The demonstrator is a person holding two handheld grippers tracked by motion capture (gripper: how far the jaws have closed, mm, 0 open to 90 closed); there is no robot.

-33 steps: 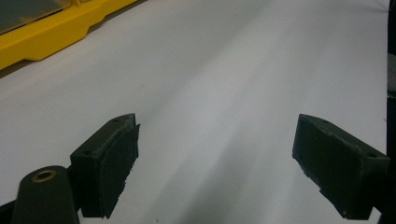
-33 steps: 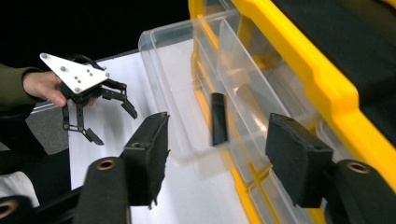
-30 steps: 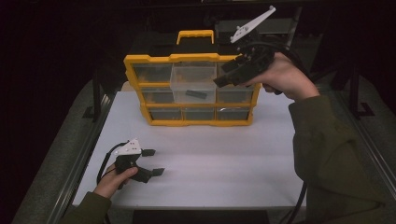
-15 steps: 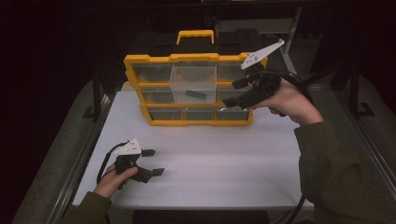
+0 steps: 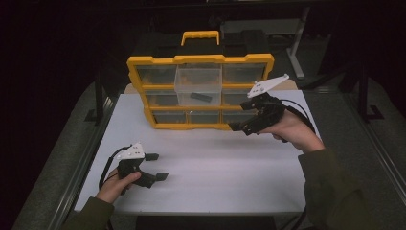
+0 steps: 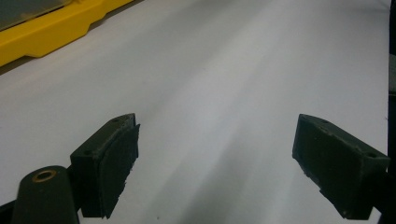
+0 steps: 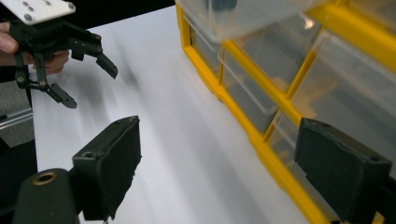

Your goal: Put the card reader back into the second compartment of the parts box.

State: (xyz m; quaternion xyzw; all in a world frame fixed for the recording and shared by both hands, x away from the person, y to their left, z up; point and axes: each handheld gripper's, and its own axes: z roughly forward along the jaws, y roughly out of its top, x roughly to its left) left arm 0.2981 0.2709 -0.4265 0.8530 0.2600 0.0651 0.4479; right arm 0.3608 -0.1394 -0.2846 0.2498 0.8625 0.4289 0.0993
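Left gripper [image 5: 156, 167]: jaws spread wide, nothing between them, low over the white tabletop [image 5: 215, 163] at its near left.
Right gripper [image 5: 238, 128]: jaws wide apart, holding nothing, in the air just beside the lower right corner of the yellow plastic organiser with clear drawers [image 5: 200, 91].
High view: top middle clear drawer [image 5: 197, 79] pulled out; small dark object [image 5: 201, 97] in the drawer below.
Right gripper view: drawer fronts close up [image 7: 261, 74], left gripper [image 7: 88, 77] farther off.
Left gripper view: yellow organiser base at far left [image 6: 51, 30].
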